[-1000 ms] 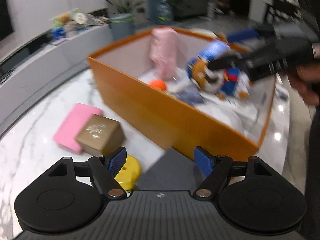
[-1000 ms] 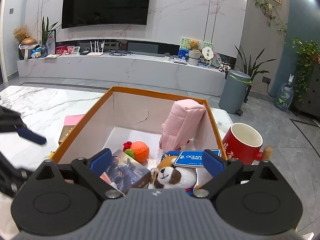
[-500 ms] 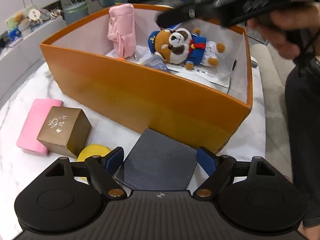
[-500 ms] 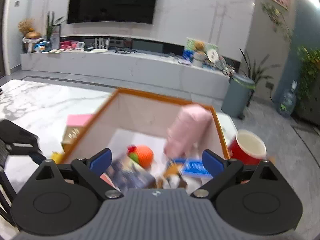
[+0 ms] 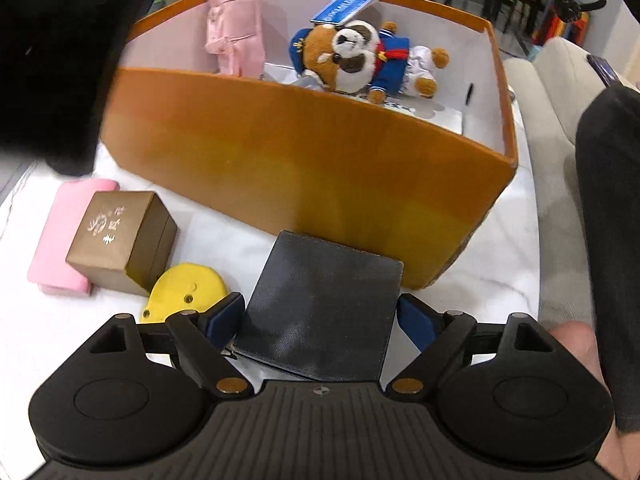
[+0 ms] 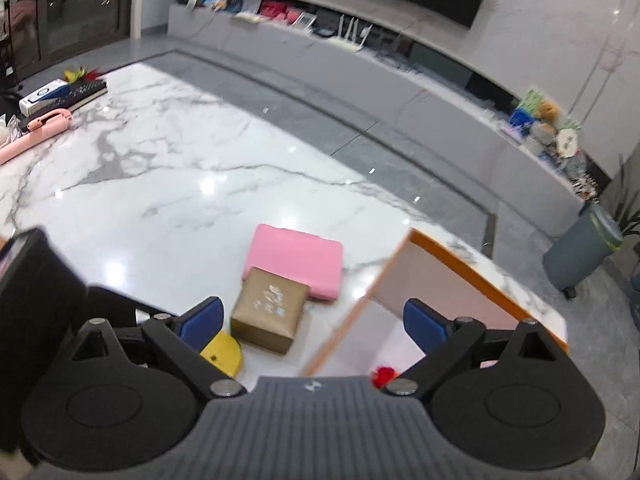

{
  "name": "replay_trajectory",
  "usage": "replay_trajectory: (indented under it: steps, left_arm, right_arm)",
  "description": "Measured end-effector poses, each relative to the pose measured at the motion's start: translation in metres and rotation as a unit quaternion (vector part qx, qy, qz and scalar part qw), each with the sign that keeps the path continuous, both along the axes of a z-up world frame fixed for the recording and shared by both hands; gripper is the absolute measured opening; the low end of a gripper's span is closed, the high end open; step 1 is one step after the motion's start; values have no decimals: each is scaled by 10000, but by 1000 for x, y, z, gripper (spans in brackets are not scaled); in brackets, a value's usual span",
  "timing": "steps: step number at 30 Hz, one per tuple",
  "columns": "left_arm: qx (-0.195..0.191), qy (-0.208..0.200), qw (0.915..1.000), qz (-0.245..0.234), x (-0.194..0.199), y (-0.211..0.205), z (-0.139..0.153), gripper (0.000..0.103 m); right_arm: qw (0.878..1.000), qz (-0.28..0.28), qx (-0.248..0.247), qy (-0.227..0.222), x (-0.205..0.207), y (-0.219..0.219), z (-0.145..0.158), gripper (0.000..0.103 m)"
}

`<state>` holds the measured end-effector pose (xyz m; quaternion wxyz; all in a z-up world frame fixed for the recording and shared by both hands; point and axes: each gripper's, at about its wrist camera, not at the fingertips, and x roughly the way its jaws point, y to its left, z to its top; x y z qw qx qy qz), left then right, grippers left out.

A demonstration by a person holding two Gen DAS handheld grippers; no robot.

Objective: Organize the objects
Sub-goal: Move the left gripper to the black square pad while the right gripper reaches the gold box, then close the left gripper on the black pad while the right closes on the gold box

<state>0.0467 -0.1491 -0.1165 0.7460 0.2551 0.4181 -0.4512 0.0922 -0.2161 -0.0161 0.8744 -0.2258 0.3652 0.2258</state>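
Note:
A dark blue notebook (image 5: 320, 304) lies flat on the marble table against the orange box (image 5: 304, 152). My left gripper (image 5: 320, 316) straddles it with its jaws opening; the pads do not press on it. Left of it are a yellow piece (image 5: 188, 288), a brown gift box (image 5: 120, 236) and a pink case (image 5: 60, 236). In the box lie a plush dog (image 5: 352, 56), a pink pouch (image 5: 236, 32) and a blue card (image 5: 344, 6). My right gripper (image 6: 312, 316) is open and empty, above the brown gift box (image 6: 268, 308), the pink case (image 6: 296, 260) and the orange box's corner (image 6: 472, 268).
The marble table (image 6: 160, 184) stretches far to the left, with a keyboard and a white carton (image 6: 60, 94) at its far end. A grey bin (image 6: 580, 252) stands on the floor to the right. A person's dark leg (image 5: 608, 208) is beside the box.
The right gripper swung left, from over the box's contents to over the brown box and pink case. The left gripper sank and tilted down, and its jaws widened around the notebook.

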Motion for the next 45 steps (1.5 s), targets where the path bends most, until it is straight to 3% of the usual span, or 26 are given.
replay_trajectory:
  steps: [7, 12, 16, 25, 30, 34, 37, 45]
  left_arm:
    - [49, -191, 9993, 329, -12, 4, -10, 93]
    - [48, -153, 9971, 744, -13, 17, -9, 93]
    - [135, -61, 9932, 1153, -13, 39, -8, 93]
    - [304, 149, 9767, 2120, -17, 108, -5, 93]
    - [456, 283, 9676, 2469, -25, 150, -3, 93]
    - [393, 348, 9580, 2818, -25, 184, -4, 93]
    - [318, 302, 9538, 2972, -31, 183, -4, 93]
    - [146, 180, 9496, 3126, -27, 183, 0, 92]
  right_arm:
    - [9987, 129, -276, 421, 23, 41, -21, 91]
    - [9955, 108, -529, 781, 36, 65, -42, 75]
    - [9924, -75, -688, 1021, 44, 77, -54, 74]
    - [9871, -611, -782, 1256, 65, 88, -72, 74]
    - [9832, -787, -1065, 1256, 75, 90, -87, 75]
    - [9810, -922, -1129, 1283, 81, 90, -96, 74]
    - [9776, -1026, -1204, 1389, 82, 94, -104, 70]
    - [9761, -1114, -543, 1783, 60, 85, -105, 64]
